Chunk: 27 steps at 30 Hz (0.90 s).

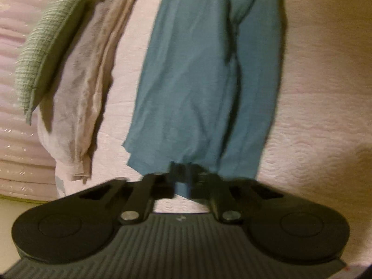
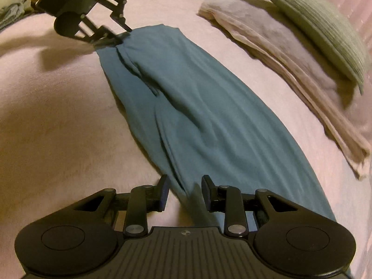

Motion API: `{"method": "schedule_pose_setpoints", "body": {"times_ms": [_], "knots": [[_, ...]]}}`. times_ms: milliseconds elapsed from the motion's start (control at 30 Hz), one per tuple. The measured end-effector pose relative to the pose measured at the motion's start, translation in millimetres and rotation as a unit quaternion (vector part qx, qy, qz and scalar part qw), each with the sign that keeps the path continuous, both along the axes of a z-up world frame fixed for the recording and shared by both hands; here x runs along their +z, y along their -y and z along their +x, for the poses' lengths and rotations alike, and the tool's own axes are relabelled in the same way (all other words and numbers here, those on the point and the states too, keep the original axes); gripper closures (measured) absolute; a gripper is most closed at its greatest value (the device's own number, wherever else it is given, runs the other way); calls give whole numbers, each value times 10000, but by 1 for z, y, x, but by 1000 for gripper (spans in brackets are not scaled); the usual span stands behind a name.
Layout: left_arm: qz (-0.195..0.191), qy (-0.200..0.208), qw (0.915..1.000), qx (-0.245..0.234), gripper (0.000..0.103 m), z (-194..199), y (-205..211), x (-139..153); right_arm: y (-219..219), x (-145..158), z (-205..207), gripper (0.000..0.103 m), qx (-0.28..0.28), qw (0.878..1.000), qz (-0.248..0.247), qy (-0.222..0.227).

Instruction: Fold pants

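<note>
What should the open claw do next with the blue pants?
Probably close the right gripper on the pants. Its jaws are open around that end, while the left gripper already pinches the other end.

No readable text, labels, brands or numbers in either view. Only mark: a small round crosshair-type symbol on the ribbed body of the right gripper (image 2: 185, 189), near its front edge; a similar blurred speck sits on the left gripper (image 1: 182, 174) body, unreadable.
</note>
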State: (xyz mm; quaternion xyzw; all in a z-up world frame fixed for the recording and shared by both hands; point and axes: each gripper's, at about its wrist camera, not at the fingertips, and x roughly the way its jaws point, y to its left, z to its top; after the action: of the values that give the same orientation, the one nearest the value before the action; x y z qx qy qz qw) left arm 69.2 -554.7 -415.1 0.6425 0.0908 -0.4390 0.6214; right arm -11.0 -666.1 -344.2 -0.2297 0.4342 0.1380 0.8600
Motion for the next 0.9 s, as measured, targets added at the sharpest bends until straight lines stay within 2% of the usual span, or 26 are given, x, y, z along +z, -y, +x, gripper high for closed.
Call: {"method": "schedule_pose_setpoints", "body": {"times_ms": [233,367,433,567,700,800,833,867,900], "knots": [[-511,-565,9961,452,103,16,-3,35,-18,-11,21,76,173,9996,-229,61],[-569,-706,9957,175,103,14,-15,50,-18,8,22,77,51,9996,134,243],[-490,-689,9964,-113,103,2,-21,47,-22,12,24,77,38,9995,111,296],[-169,-635,9961,-581,75,-13,-21,23,-27,2,34,76,11,9998,-51,188],[49,-455,9959,-780,74,-15,-19,0,-28,-8,35,76,24,9997,-231,38],[-10,-26,9967,-817,75,-11,-16,-13,-29,-14,33,76,11,9994,-332,52],[-14,78,9964,-843,80,-10,-16,-15,-30,-15,33,76,7,9993,-365,60],[-15,128,9964,-844,94,-10,-17,-15,-32,-17,32,76,21,9990,-432,89],[-32,134,9965,-821,100,-9,-16,-14,-33,-18,31,76,36,9987,-492,120]]}}
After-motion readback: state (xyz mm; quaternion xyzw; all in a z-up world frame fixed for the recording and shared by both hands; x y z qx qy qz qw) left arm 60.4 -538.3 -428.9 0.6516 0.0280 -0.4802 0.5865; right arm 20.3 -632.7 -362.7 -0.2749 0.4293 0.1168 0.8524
